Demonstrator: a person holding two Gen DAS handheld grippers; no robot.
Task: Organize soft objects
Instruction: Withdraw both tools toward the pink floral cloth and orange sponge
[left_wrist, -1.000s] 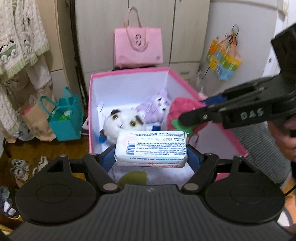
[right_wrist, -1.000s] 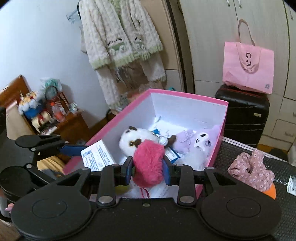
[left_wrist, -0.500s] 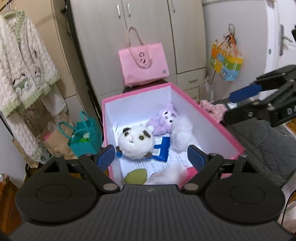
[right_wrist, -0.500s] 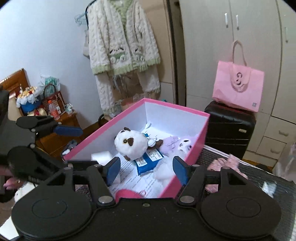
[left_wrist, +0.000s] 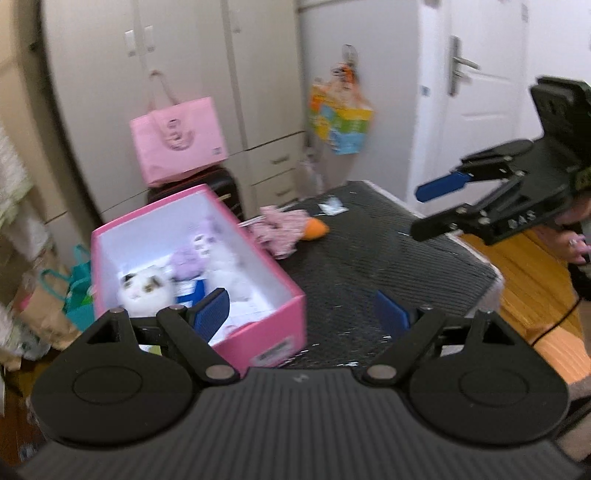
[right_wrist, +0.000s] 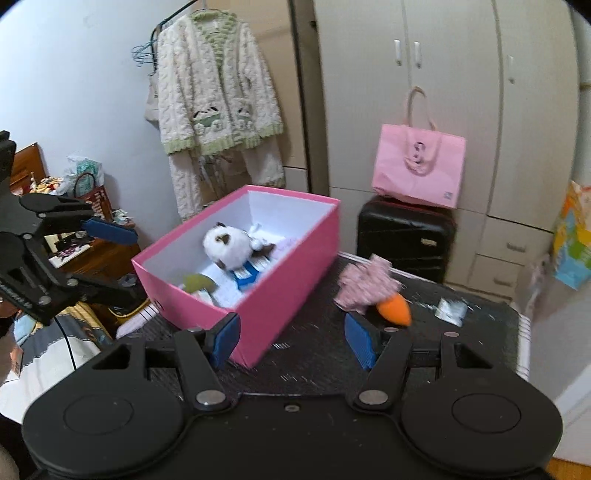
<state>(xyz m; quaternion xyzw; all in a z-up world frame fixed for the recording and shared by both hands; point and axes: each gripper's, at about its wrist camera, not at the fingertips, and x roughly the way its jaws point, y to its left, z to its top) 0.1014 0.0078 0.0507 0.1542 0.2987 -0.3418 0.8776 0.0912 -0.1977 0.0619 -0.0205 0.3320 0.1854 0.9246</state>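
Pink rectangular cardboard box (right_wrist: 284, 291), white inside, sits at the left edge of the dark mesh-covered table (left_wrist: 369, 258). Inside the box: round white plush cat with dark ear patches (right_wrist: 227, 248), pale purple plush toy (left_wrist: 188, 262), fluffy white plush (left_wrist: 232, 275), blue-and-white flat packet (right_wrist: 248, 274), olive-green soft piece (right_wrist: 197, 282) near the box's front corner. Contents are blurred in the left wrist view.

Outside the box, on the table just beside its right wall: pink floral fabric bundle (right_wrist: 365, 284), touching an orange carrot-shaped plush (right_wrist: 396, 309). Small white crinkled sachet (right_wrist: 450, 308) lies further right, towards the table's far edge.

My left gripper (left_wrist: 301, 314) is spread wide with nothing between the blue pads; left pad over the box's near corner, right pad over bare mesh. My right gripper (right_wrist: 291, 339) is also spread wide and empty, off the box's front corner, the carrot plush just beyond its right pad.

Behind the table: pink paper tote bag (right_wrist: 419, 171) on a black hard-shell suitcase (right_wrist: 404, 236), cream wardrobe (right_wrist: 443, 92), cream-and-green knit cardigan (right_wrist: 216, 99) on a hanger, colourful printed bag (left_wrist: 340, 120) hung by the white door (left_wrist: 480, 110).
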